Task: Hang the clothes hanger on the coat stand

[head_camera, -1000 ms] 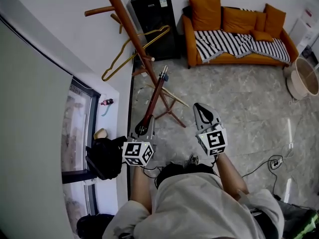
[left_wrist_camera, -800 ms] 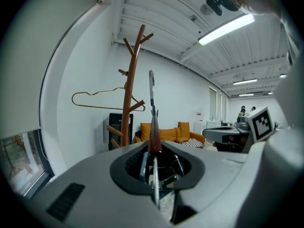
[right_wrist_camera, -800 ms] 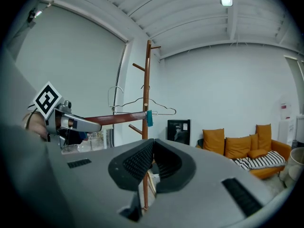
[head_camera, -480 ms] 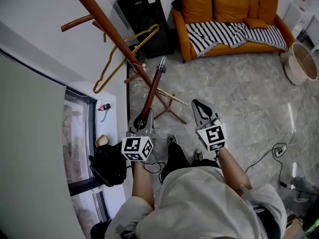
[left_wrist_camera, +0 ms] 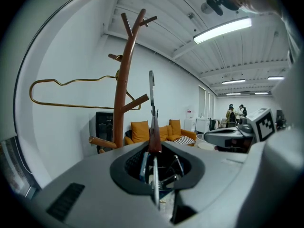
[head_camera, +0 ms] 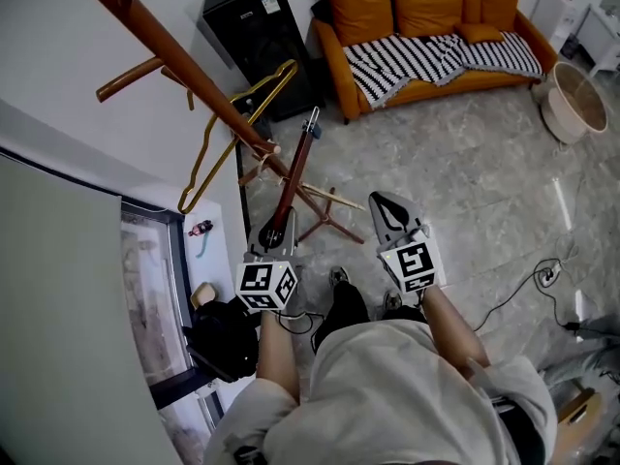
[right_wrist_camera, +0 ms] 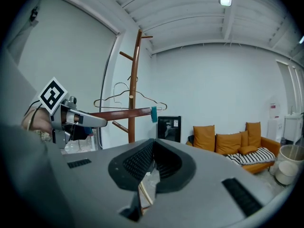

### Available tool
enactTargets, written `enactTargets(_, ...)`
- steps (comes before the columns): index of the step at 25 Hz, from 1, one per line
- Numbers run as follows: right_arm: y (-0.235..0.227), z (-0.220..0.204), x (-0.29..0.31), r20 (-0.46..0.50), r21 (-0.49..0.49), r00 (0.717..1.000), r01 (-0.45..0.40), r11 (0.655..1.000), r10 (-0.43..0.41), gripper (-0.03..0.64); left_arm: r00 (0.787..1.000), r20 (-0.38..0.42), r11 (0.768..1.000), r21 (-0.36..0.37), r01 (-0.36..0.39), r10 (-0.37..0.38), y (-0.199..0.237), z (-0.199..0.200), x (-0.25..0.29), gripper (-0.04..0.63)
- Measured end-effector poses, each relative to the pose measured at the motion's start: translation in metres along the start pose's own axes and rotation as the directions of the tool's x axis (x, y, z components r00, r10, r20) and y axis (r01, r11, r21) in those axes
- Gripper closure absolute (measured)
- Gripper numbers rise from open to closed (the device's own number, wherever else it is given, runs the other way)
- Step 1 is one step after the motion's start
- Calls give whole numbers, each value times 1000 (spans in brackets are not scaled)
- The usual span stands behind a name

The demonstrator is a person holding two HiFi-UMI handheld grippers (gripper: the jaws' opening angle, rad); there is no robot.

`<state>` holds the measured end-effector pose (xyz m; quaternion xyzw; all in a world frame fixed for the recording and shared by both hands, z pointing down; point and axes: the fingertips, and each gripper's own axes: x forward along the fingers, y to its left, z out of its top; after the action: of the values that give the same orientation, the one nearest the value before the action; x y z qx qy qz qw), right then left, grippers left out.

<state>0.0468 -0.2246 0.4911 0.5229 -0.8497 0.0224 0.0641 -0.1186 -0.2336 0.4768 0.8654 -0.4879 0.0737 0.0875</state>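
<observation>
A brown wooden coat stand (head_camera: 184, 56) rises at the upper left, its legs on the floor by the wall (head_camera: 325, 223). A gold wire hanger (head_camera: 228, 134) hangs from one of its pegs. My left gripper (head_camera: 276, 232) is shut on a brown wooden clothes hanger (head_camera: 295, 177), seen edge-on, which reaches forward to a metal tip beside the stand's pole. In the left gripper view the wooden hanger (left_wrist_camera: 154, 134) stands up between the jaws in front of the stand (left_wrist_camera: 124, 89). My right gripper (head_camera: 389, 211) is shut and empty, level with the left one. In the right gripper view the hanger (right_wrist_camera: 123, 114) ends in a teal clip.
A black cabinet (head_camera: 254, 37) stands against the wall behind the stand. An orange sofa (head_camera: 426, 27) with a striped throw is at the back, a round basket (head_camera: 572, 100) at the right. A window (head_camera: 155, 298) and a black bag (head_camera: 228, 337) are at the left; a cable (head_camera: 528, 284) lies on the floor.
The view has shifted toward the coat stand, whose pole now looms larger at the upper left. Both grippers keep their places, the left still shut on the wooden hanger.
</observation>
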Motion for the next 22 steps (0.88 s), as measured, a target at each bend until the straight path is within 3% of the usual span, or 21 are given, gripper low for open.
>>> enactTargets(10, -18, -4, 18, -23, 24, 997, 69, 997, -69, 612, 998, -20, 998, -5, 63, -63, 14, -1, 32, 532)
enactTargets(22, -28, -13, 32, -51, 27, 995, 91, 996, -89, 612, 995, -41, 995, -27, 93, -94, 18, -12, 54, 532)
